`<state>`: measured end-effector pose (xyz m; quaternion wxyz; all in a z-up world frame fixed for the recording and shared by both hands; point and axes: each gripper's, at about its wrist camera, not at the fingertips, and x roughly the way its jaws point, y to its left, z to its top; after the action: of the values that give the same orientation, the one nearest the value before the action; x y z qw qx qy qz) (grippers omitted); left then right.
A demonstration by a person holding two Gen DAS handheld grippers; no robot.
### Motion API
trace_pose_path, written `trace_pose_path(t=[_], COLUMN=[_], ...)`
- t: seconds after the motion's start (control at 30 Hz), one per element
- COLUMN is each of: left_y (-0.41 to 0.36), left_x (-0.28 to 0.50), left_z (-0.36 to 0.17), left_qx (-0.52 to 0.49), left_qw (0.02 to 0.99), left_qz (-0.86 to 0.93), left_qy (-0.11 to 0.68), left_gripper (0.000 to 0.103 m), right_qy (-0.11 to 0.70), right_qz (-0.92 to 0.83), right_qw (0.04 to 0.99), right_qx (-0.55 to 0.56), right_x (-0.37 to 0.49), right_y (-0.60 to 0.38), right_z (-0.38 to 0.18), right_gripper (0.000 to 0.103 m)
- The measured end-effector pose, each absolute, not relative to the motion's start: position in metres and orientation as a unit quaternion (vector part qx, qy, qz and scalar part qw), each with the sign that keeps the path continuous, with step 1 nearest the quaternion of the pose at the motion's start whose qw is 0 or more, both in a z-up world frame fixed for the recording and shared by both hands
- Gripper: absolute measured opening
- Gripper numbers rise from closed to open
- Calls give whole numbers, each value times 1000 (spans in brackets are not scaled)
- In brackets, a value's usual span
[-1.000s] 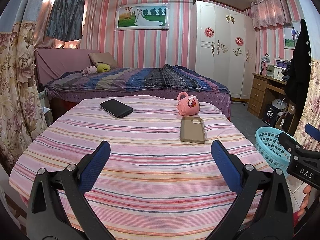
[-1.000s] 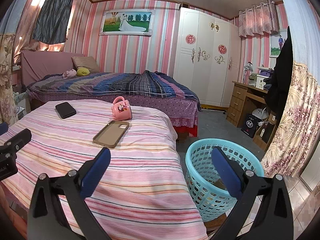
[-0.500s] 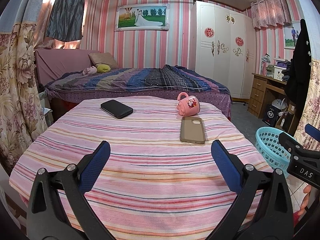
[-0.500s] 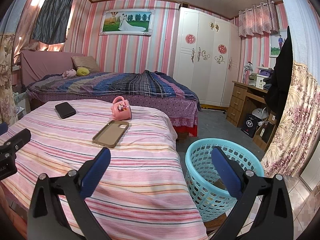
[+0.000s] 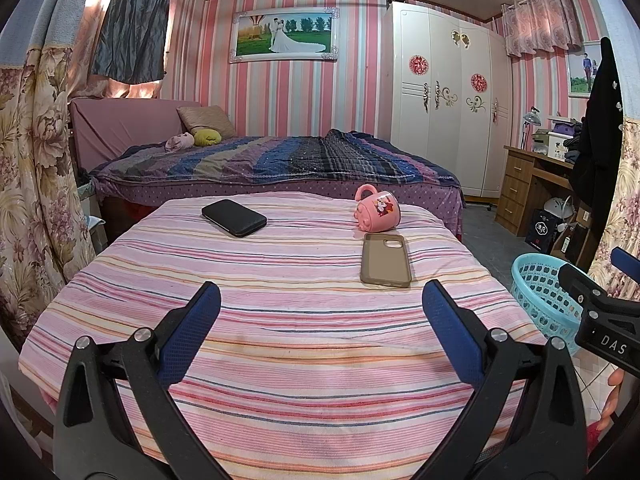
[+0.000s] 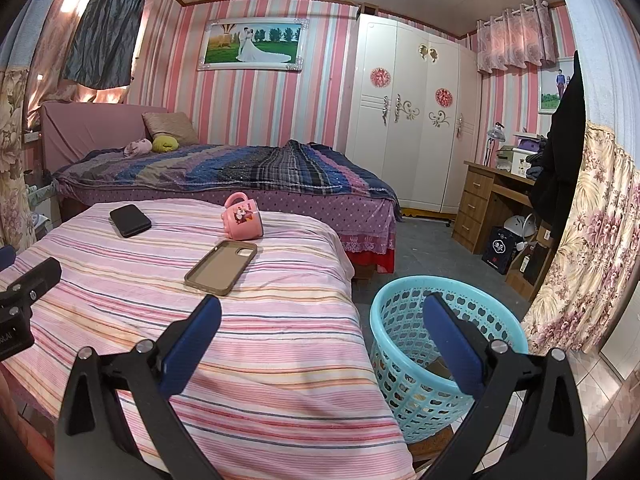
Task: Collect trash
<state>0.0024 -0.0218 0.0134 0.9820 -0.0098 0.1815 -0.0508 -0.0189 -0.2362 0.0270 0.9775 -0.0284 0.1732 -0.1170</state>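
Nothing has shifted in the last second: my left gripper (image 5: pixel 320 316) and right gripper (image 6: pixel 322 320) stay spread, empty; basket (image 6: pixel 404 292) just ahead, collecting apparently finished.

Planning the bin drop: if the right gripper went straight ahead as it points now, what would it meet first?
Probably the blue basket's near rim, or the striped bed's edge beside it; the right gripper aims between them, and depth is unclear.

only readable text is white "DAS" on the right tool (image 5: pixel 600 280), just beside the blue basket (image 5: pixel 538 292).
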Motion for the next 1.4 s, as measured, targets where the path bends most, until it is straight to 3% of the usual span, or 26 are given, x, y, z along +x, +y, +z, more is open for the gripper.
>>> trace_pose_path(t=[1.4], left_y=[-21], left_x=[3], left_z=[14], left_qx=[-9], left_qw=[982], left_qz=[-50], left_qy=[181], left_gripper=[97], right_qy=[174], right_qz=[-118], right_qw=[977], right_qx=[-28], right_x=[-20], right_y=[-238], right_z=[26], right_gripper=[98])
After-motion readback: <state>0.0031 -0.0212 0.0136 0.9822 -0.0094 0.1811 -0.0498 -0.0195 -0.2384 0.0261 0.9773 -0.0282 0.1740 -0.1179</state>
